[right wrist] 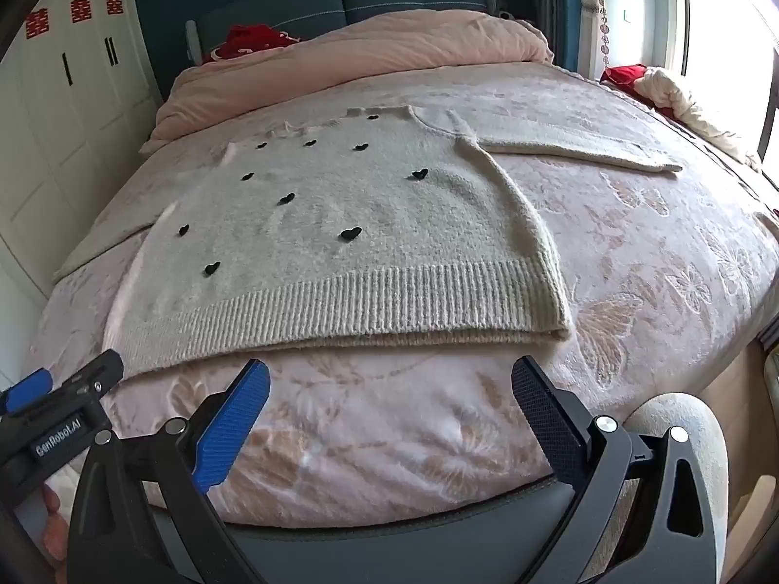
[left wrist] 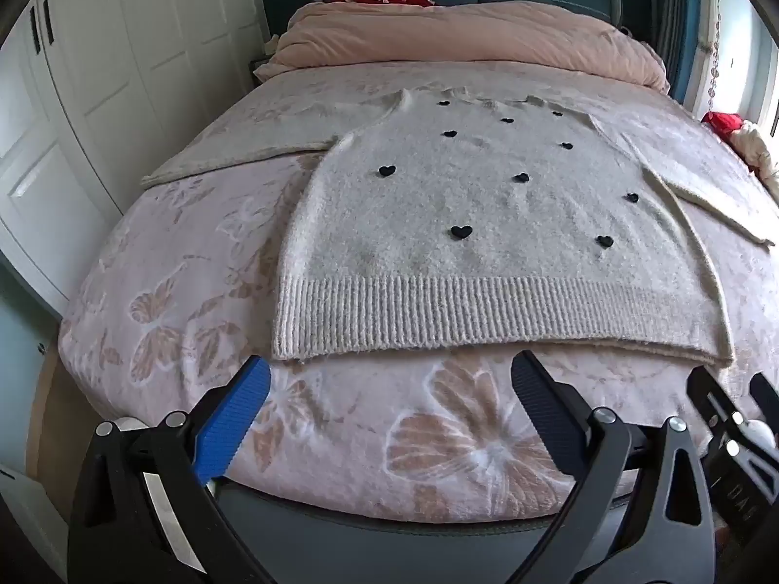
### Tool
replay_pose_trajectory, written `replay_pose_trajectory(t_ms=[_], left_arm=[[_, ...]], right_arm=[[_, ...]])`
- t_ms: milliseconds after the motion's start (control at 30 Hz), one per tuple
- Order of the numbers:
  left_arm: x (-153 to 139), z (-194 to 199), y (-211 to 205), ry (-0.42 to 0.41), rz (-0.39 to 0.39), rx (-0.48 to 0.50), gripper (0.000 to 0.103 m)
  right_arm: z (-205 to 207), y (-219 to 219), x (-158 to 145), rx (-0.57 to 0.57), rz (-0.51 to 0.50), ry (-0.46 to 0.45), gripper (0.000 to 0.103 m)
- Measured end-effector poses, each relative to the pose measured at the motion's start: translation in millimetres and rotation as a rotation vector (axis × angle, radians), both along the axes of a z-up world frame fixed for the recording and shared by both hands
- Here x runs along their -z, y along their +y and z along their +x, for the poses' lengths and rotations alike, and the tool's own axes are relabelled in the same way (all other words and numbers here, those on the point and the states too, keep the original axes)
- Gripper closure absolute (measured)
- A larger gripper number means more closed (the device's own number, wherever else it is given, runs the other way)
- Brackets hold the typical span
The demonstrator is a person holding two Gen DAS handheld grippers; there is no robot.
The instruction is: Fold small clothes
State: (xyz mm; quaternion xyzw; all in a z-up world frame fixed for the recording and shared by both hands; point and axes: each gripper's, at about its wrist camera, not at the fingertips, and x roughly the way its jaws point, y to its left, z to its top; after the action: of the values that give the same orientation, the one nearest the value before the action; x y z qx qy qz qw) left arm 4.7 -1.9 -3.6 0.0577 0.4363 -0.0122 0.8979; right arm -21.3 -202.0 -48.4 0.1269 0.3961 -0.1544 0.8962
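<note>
1. The left tongs (left wrist: 389,399) are wide apart and hold nothing. They hang over the bed's near edge, just short of the sweater's hem.
2. The right tongs (right wrist: 389,399) are wide apart too, with nothing in them. They sit beside the left ones, so both can reach the hem together.
3. The sweater (left wrist: 487,204) lies flat on the bed (left wrist: 194,292), front side up, with little black hearts (left wrist: 460,231) on it.
4. Both sleeves are spread out to the sides. That makes it ready to fold, I think.
5. No fold is made yet. The job looks like it is just starting.
6. A pink quilt (left wrist: 438,39) is bunched at the far end, out of the way.
</note>
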Motion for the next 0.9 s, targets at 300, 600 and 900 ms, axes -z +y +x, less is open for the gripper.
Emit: replay_pose_trajectory(t_ms=[300,600,900], left_arm=[[5.5,11.8,-11.1,0.017,-0.002,0.017,0.006],[9.7,23.4,-19.7,0.036,0.014,0.012,0.006],[8.7,32.0,-21.3,0.045,0.016,0.012,0.005]], right_arm=[[15.8,-13.8,3.5,0.005,0.023,0.035,0.005],[29.6,-22.9,5.8,0.002,0.044,0.059,0.005],[37.8,-22.0,2.7,-0.005,0.045,0.063,0.005]])
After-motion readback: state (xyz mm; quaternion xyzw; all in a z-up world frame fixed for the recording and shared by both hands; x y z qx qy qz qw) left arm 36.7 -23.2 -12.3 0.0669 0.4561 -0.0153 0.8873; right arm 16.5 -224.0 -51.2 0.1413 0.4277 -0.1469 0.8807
